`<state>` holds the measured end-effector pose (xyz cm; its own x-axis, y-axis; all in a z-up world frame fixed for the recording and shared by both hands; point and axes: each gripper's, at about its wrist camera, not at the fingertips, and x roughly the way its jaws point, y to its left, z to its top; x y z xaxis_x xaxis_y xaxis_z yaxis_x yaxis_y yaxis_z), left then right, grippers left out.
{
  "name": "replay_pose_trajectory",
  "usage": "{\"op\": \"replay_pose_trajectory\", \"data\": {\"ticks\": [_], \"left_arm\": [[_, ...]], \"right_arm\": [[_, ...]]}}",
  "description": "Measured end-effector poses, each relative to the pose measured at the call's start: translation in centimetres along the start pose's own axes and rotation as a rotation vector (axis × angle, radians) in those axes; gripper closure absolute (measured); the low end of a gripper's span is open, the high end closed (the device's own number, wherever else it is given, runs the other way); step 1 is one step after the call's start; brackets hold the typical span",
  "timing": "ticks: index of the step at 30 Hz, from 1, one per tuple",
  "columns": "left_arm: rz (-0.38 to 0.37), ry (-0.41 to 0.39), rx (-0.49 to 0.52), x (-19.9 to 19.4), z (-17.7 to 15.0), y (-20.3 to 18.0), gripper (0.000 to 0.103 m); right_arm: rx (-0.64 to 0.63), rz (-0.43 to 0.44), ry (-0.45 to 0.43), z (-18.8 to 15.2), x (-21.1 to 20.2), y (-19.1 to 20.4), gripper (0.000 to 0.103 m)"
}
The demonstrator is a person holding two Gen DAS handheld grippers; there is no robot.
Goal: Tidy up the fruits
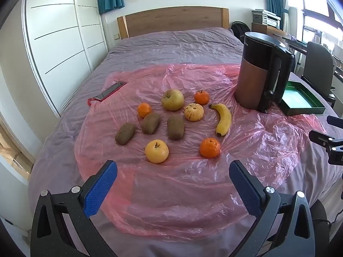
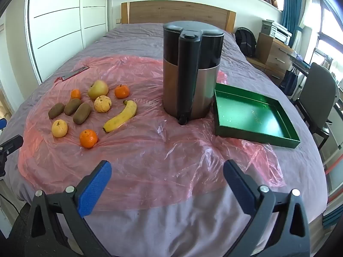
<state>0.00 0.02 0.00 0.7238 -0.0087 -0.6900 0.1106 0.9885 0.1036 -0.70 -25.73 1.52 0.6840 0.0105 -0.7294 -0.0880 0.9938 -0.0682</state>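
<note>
Several fruits lie on a pink plastic sheet [image 1: 171, 192] spread over a bed: a banana [image 1: 223, 118], a green apple [image 1: 172, 99], three kiwis such as the middle one [image 1: 175, 127], three tangerines such as the nearest [image 1: 210, 147], a yellow fruit [image 1: 157, 151] and a striped pale one [image 1: 194, 112]. An empty green tray [image 2: 257, 136] sits right of the kettle. My left gripper [image 1: 173, 169] hangs open just short of the fruits. My right gripper [image 2: 167, 170] stands open over bare sheet, with the banana [image 2: 121, 116] ahead to its left.
A tall black and copper kettle [image 2: 190, 72] stands between the fruits and the tray. A phone [image 1: 109, 91] in a red case lies at the sheet's far left edge. A chair [image 2: 319, 94] and a desk stand right of the bed, white wardrobes on the left.
</note>
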Motion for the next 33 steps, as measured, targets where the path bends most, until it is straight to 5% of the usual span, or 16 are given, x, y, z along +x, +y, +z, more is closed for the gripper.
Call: {"op": "replay_pose_trajectory", "data": {"ticks": [33], "left_arm": [[-0.009, 0.028, -0.011, 0.76, -0.36, -0.32, 0.001]], "right_arm": [[0.003, 0.0, 0.003, -0.2, 0.16, -0.02, 0.0]]}}
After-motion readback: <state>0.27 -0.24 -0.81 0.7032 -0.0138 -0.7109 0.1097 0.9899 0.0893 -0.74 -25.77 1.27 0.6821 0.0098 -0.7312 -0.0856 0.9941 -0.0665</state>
